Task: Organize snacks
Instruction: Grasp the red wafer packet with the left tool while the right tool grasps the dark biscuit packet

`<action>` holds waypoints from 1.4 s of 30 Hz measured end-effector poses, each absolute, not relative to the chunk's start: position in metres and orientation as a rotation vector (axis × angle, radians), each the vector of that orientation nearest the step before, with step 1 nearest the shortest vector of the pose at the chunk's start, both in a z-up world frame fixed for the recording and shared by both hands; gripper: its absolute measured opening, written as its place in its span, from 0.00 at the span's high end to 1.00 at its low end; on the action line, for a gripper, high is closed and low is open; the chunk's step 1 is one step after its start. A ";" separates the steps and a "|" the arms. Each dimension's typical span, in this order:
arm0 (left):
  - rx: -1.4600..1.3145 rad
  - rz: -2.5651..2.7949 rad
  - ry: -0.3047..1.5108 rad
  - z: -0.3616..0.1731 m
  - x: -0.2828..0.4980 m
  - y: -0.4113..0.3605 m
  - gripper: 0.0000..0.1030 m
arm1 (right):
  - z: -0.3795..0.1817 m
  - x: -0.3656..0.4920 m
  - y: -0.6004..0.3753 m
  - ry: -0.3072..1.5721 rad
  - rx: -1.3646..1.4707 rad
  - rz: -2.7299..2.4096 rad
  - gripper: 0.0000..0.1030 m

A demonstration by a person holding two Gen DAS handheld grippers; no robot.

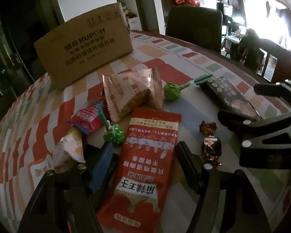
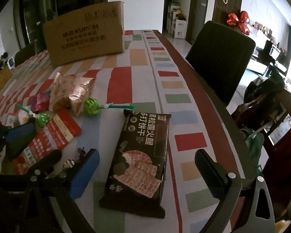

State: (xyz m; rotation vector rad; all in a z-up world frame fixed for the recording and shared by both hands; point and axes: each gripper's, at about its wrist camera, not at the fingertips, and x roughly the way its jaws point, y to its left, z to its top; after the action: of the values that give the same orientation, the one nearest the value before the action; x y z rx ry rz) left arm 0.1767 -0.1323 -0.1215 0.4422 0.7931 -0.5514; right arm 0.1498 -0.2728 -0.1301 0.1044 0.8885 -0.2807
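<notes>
Dim indoors on both wrist views, corners swallowed in black vignette. Daylight pours from the blown-out white window [image 1: 265, 9] far right of the left jaws, pure glare. The brown cardboard box [image 1: 83, 46] ahead looks soft, its print smeared. The straight edge of the chequered tablecloth [image 2: 186, 62] bows under fisheye.

Bench [image 2: 139, 85] is covered by a checked cloth of red, orange, green and blue blocks. A cardboard box [image 2: 83, 36] is set at the far end. Scattered nearer: rose-gold snack bag [image 1: 132, 91], two green lollipops [image 1: 171, 91] [image 1: 114, 134], red snack packet [image 1: 145, 167], black cracker pack [image 2: 139, 159], pink sachet [image 1: 87, 119], foil-wrapped candy [image 1: 210, 143], white-orange packet [image 1: 69, 147].
</notes>
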 end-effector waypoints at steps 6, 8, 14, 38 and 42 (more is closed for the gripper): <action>0.408 -0.569 0.817 -0.123 0.186 -0.134 0.34 | -0.137 0.157 -0.276 0.909 0.129 -0.276 0.08; 0.385 -0.574 0.835 -0.123 0.189 -0.133 0.34 | -0.139 0.160 -0.277 0.925 0.139 -0.278 0.11; 0.285 -0.589 0.900 -0.125 0.197 -0.129 0.40 | -0.138 0.160 -0.278 0.931 0.141 -0.286 0.18; 0.231 -0.530 0.884 -0.096 0.163 -0.116 0.51 | -0.111 0.138 -0.268 0.899 0.128 -0.197 0.50; 0.212 -0.512 0.863 -0.081 0.155 -0.109 0.51 | -0.097 0.129 -0.263 0.863 0.126 -0.179 0.50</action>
State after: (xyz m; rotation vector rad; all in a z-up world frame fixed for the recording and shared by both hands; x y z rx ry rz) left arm 0.1545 -0.1091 -0.0813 0.2119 0.8629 -0.5123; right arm 0.1292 -0.2628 -0.0972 0.1256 0.8635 -0.1791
